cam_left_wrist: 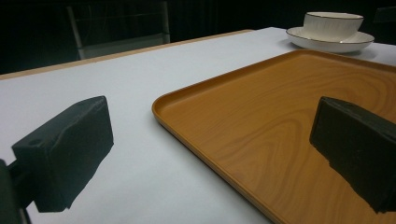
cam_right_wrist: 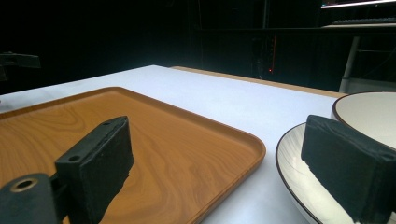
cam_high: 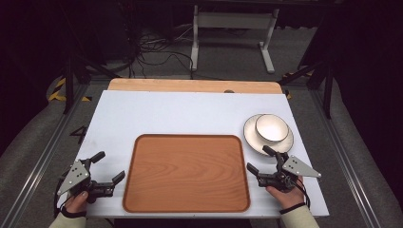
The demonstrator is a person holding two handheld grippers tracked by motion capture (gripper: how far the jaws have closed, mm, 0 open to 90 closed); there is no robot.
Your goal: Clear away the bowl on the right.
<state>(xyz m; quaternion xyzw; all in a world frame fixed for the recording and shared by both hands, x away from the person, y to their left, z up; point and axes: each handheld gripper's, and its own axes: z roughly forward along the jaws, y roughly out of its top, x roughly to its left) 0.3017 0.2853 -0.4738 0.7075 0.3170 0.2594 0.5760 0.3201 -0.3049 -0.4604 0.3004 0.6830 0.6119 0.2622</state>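
Both the left gripper and the right gripper rest with jaws open and empty beside the wooden tray, the right one nearest the bowl on its plate, probably to take them first.

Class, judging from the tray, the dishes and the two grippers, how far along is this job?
Nothing looks done: the tray is bare and the bowl sits on its plate beside it. Both the left gripper and right gripper are open, holding nothing; the right is nearest the plate. Everything is probably left.
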